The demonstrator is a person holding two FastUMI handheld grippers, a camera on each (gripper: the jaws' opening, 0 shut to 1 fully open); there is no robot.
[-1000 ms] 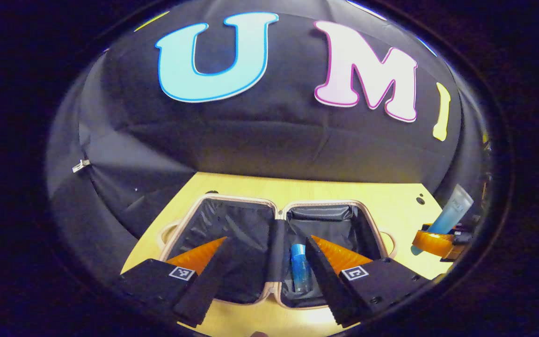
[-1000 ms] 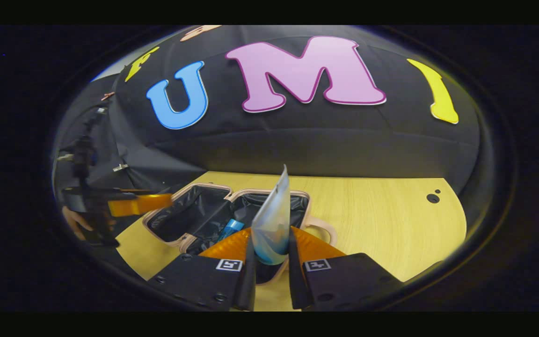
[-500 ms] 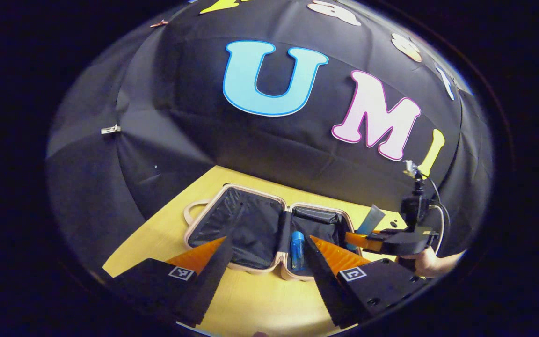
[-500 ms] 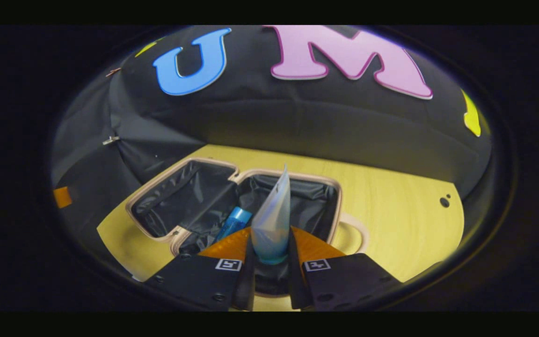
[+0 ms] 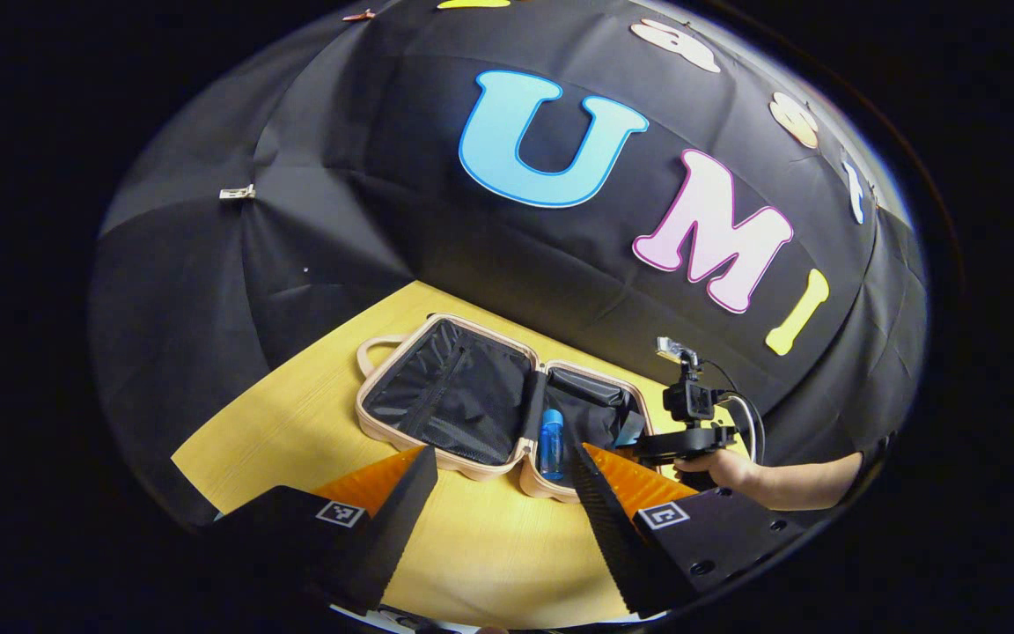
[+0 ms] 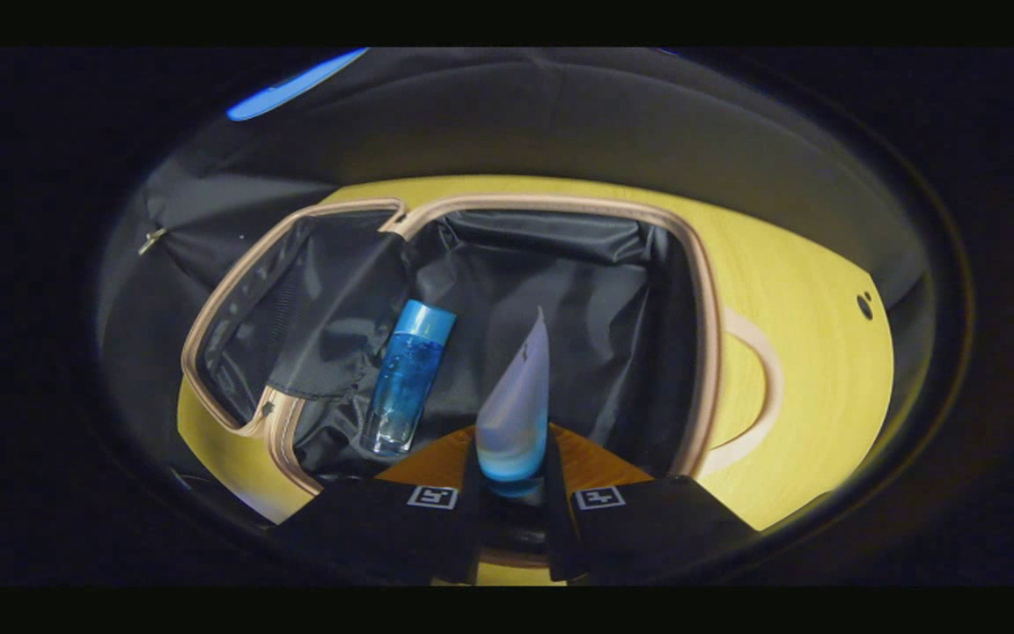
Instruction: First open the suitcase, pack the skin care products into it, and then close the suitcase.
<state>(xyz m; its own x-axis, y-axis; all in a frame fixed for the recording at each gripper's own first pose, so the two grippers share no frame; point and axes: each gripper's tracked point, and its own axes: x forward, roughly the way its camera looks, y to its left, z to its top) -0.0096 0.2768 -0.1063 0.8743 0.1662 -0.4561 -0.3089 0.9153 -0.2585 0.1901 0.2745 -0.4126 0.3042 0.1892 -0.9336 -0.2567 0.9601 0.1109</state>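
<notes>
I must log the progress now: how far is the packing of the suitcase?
Done: the beige hard-shell suitcase lies open, and a blue clear bottle lies inside. In hand: the right gripper holds a pale squeeze tube over the open half. The left gripper is open. Left: release the tube, close the suitcase.

Left gripper: jaws spread wide, nothing between the fingers, held low and level. Right gripper: fingers pressed on both sides of a tube, pointed downward. In the left gripper view, carried by a hand, forearm bare.
</notes>
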